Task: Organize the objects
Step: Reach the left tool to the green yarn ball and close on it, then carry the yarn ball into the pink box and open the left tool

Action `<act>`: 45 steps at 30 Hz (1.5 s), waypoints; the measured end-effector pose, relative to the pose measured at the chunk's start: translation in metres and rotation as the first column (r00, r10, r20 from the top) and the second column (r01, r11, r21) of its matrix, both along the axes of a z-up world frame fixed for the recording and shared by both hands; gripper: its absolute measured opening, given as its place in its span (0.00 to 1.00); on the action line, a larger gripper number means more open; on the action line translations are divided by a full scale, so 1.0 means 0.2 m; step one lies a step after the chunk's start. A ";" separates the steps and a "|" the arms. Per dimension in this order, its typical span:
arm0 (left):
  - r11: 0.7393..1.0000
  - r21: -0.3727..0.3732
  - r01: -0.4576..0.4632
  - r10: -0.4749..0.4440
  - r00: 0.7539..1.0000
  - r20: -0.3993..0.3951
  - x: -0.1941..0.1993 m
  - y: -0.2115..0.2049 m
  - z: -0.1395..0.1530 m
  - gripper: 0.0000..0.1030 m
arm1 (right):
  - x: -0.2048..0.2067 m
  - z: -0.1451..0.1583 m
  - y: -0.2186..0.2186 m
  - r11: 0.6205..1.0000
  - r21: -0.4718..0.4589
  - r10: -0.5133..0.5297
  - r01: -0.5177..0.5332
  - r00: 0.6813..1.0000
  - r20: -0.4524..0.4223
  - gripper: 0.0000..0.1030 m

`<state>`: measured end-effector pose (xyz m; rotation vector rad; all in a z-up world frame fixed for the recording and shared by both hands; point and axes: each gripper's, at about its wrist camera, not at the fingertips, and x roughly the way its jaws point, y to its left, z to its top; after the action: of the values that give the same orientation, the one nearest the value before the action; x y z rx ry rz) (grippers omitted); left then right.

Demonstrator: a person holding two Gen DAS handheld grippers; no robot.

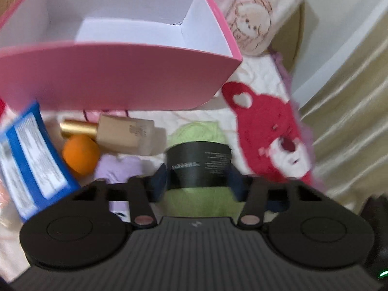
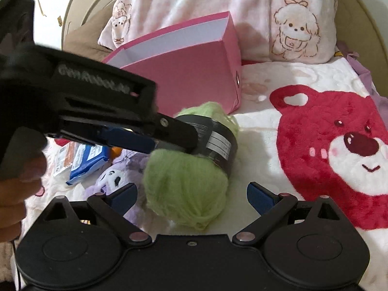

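- My left gripper [image 1: 198, 169] is closed on the green yarn skein [image 2: 186, 181]; its blue pads press the black paper band [image 1: 198, 163] around the skein's middle from both sides.
- From the right wrist view, the left gripper [image 2: 186, 137] reaches in from the left and clamps the skein at the band, with my hand [image 2: 14, 186] visible behind it.
- My right gripper [image 2: 191, 197] stands wide, its fingers either side of the near end of the skein without touching it.
- The skein lies on the white bed blanket [image 2: 262, 145], just in front of the open pink box [image 1: 116, 80], whose white inside shows nothing in it.
- Left of the skein, near the box's front wall, lie a beige bottle with a gold cap [image 1: 126, 134], an orange [image 1: 81, 155] touching it, and a blue packet [image 1: 36, 160].
- A red bear print [image 2: 334, 150] on the blanket lies to the right of the skein.
- Pink pillows with cartoon figures [image 2: 293, 31] sit behind the box.
- The left wrist view is blurred, so the band's print cannot be read.
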<state>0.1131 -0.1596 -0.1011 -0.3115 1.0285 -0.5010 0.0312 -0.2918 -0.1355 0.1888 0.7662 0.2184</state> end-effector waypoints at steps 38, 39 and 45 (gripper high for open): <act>0.996 -0.083 0.018 -0.004 0.987 0.163 0.15 0.33 0.78 0.45 | 0.25 0.87 0.25 0.988 -0.129 0.104 -0.089 0.988 0.117 0.59; 0.996 -0.085 0.019 -0.004 0.986 0.168 0.18 0.34 0.79 0.45 | 0.29 0.89 0.25 0.988 -0.128 0.105 -0.091 0.988 0.111 0.59; 0.992 -0.120 0.031 -0.017 0.993 0.121 0.46 0.41 0.75 0.45 | 0.55 0.92 0.24 0.989 -0.102 0.110 -0.105 0.993 0.043 0.59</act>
<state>0.2044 -0.0770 0.0496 -0.3730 0.8883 -0.5984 0.1410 -0.2431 0.0484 0.0474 0.7378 0.2854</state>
